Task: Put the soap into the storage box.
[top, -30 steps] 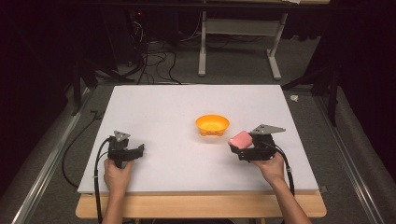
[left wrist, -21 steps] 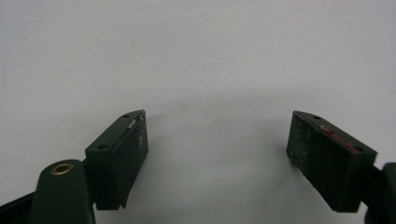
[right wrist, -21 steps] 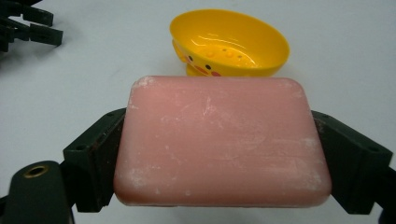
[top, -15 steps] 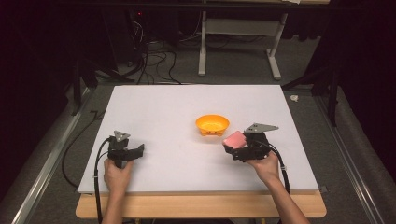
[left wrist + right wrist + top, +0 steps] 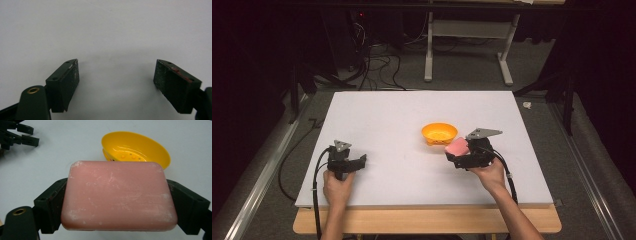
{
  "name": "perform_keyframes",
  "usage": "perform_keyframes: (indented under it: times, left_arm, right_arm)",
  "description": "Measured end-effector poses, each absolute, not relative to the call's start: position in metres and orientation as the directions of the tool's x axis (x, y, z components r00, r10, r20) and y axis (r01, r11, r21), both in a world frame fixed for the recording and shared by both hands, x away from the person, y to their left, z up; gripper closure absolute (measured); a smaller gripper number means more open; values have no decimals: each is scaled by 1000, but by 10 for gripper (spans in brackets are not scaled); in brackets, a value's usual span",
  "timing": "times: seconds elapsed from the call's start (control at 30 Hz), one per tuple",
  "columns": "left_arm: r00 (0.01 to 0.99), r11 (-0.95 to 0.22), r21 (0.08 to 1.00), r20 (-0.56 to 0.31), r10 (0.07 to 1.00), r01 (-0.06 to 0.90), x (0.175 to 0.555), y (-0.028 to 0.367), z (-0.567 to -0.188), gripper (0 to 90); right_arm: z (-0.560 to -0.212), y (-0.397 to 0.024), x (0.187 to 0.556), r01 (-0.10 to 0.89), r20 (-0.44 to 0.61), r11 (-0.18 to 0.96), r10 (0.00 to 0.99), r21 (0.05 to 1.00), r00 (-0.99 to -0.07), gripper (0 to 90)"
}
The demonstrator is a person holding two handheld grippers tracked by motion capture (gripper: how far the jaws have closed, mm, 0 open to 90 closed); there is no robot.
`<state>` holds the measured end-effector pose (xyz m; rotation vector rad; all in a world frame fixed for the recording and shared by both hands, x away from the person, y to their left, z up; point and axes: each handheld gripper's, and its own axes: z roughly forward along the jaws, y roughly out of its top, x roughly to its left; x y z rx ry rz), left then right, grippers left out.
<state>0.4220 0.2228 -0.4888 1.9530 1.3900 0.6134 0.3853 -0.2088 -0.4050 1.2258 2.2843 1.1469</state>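
A pink bar of soap (image 5: 118, 196) is clamped flat between the black jaws of my right gripper (image 5: 458, 152), which is shut on it. From the high view the pink soap (image 5: 457, 146) hangs just right of and in front of a yellow soap dish (image 5: 439, 133) on the white table. In the right gripper view the yellow dish (image 5: 140, 147) lies just beyond the bar. My left gripper (image 5: 362, 161) rests near the table's front left, held by a hand. Its jaws stand wide apart over bare white surface, and the left gripper (image 5: 116, 80) is open with nothing between them.
The white tabletop (image 5: 387, 115) sits on a wooden board (image 5: 427, 222) at the front edge. A white table frame (image 5: 467, 45) and several cables (image 5: 377, 65) lie on the floor beyond. The left gripper (image 5: 17, 135) shows at the top left of the right gripper view.
My right gripper has carried the soap leftward, closer to the yellow dish. The left gripper has stayed where it was.
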Motion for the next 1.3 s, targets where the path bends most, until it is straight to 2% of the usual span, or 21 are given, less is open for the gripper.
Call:
perform_keyframes:
  times: [1.3]
  left_arm:
    - [325, -219, 737, -1, 946, 639, 422, 223, -489, 209]
  right_arm:
    - [-384, -191, 428, 601, 182, 252, 804, 758, -566, 135]
